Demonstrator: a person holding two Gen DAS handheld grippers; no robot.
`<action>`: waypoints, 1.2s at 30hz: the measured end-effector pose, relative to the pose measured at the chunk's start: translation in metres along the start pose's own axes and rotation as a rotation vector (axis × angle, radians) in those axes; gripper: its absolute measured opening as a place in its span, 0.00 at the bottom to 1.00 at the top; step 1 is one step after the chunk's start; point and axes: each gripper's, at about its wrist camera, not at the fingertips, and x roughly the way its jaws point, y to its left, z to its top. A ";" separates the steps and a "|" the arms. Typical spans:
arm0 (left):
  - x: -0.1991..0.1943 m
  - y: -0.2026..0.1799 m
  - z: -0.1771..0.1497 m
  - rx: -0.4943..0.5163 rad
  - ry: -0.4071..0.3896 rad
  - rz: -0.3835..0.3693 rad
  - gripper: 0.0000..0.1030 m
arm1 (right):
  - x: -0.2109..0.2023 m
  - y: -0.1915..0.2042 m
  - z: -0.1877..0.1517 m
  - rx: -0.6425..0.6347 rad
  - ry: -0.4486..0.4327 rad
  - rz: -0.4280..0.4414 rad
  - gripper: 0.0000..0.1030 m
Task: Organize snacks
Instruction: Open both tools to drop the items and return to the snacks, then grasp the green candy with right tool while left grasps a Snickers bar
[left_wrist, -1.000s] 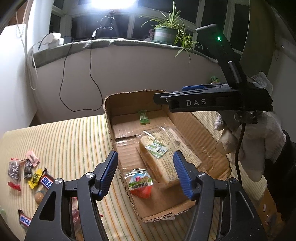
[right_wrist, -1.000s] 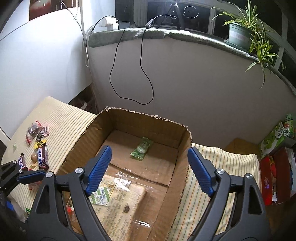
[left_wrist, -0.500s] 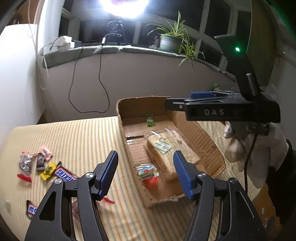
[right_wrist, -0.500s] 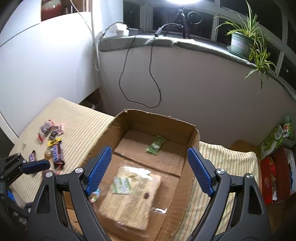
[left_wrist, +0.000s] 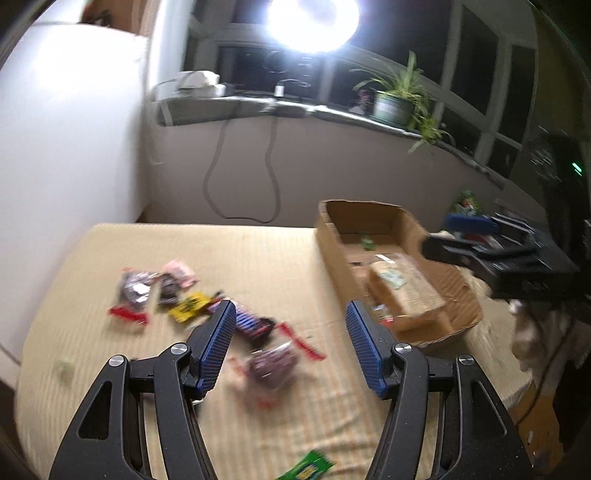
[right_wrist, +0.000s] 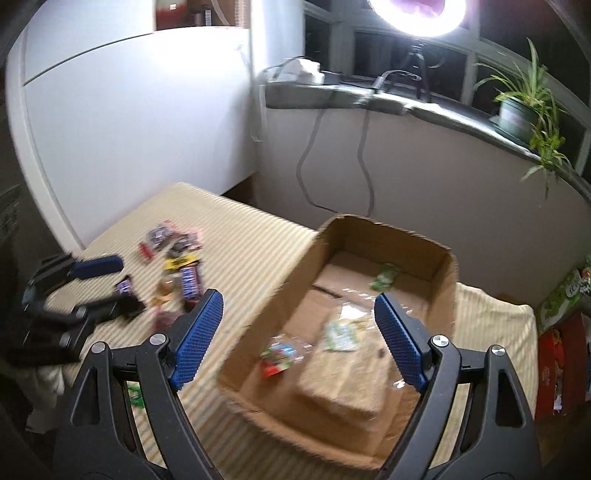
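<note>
Left gripper (left_wrist: 288, 343), jaws apart and empty, above loose snacks (left_wrist: 192, 302) on the striped cloth (left_wrist: 258, 254) — a reach for the next piece, calling for descent and closure. Right gripper (right_wrist: 299, 334), wide and empty, over the cardboard box (right_wrist: 439, 258) holding bread (right_wrist: 343, 384). Beyond — windowsill plant (right_wrist: 517, 110), ring lamp (left_wrist: 312, 22).

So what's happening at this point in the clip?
A person is sorting snacks with a handheld gripper in each hand. Both the left gripper and the right gripper are open and empty. The cardboard box already holds a wrapped bread loaf, a small red and green packet and a green sachet. A scatter of candy bars and wrapped sweets lies loose on the striped cloth, not yet boxed.
</note>
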 end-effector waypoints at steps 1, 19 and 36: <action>-0.003 0.006 -0.002 -0.012 0.001 0.009 0.60 | -0.002 0.006 -0.002 -0.007 0.000 0.011 0.84; -0.020 0.085 -0.066 -0.188 0.098 0.114 0.60 | 0.021 0.124 -0.079 -0.390 0.209 0.246 0.73; -0.001 0.100 -0.086 -0.276 0.166 0.070 0.60 | 0.064 0.156 -0.103 -0.512 0.303 0.292 0.50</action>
